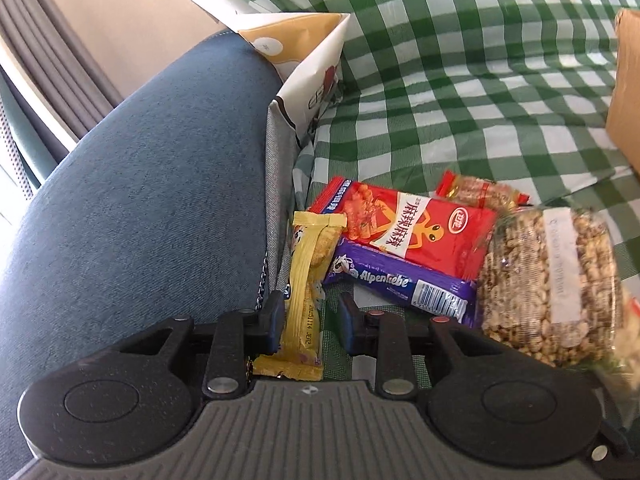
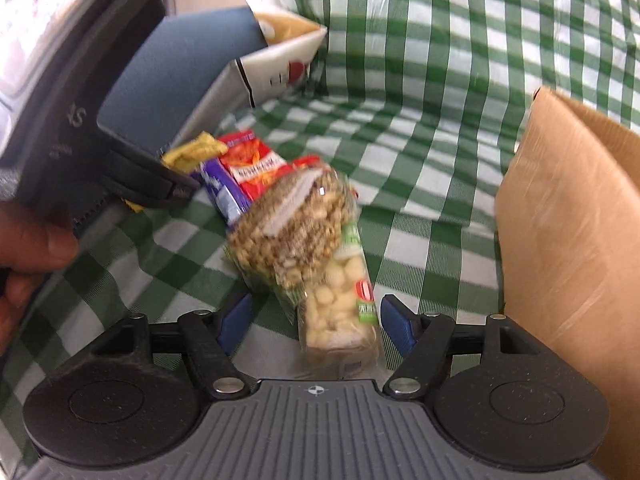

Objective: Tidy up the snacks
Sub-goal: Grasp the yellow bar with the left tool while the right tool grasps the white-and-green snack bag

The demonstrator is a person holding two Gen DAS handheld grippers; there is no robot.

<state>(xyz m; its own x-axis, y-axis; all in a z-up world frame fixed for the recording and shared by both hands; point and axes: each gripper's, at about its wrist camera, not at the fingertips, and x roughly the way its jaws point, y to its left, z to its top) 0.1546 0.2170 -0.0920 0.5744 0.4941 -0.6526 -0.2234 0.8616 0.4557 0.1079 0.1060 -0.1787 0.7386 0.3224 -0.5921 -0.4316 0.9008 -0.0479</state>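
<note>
the left gripper (image 1: 307,322) has its fingers (image 1: 272,320) parted around a yellow snack bar (image 1: 305,300); the left pad touches or nearly touches the wrapper's edge, while a gap shows between the wrapper and the right pad, so the bar is not pinched. the bar runs lengthwise between the fingers, low in the centre of the left wrist frame, lying on the green checked cloth (image 1: 460,80) against the side of a blue cushioned armrest (image 1: 140,168). just right of the bar lies a purple alpenliebe pack (image 1: 400,284), partly under a red snack packet (image 1: 412,228), with a small red-ended packet (image 1: 480,194) behind them and a clear bag of nuts (image 1: 548,280) at the right.

the right gripper (image 2: 316,322) points forward and down, fingers (image 2: 396,328) wide apart on either side of a clear pack of pale puffs (image 2: 340,312) without touching it. the nut bag lies over the far end of that pack. in the right wrist view the left gripper enters from the upper left, angled down toward the snack pile, and the person's hand (image 2: 28,248) holding it shows at the left edge.

a brown cardboard box (image 2: 568,220) stands at the right of the frame, and a white and yellow printed box (image 1: 304,60) sits at the back by the armrest.
</note>
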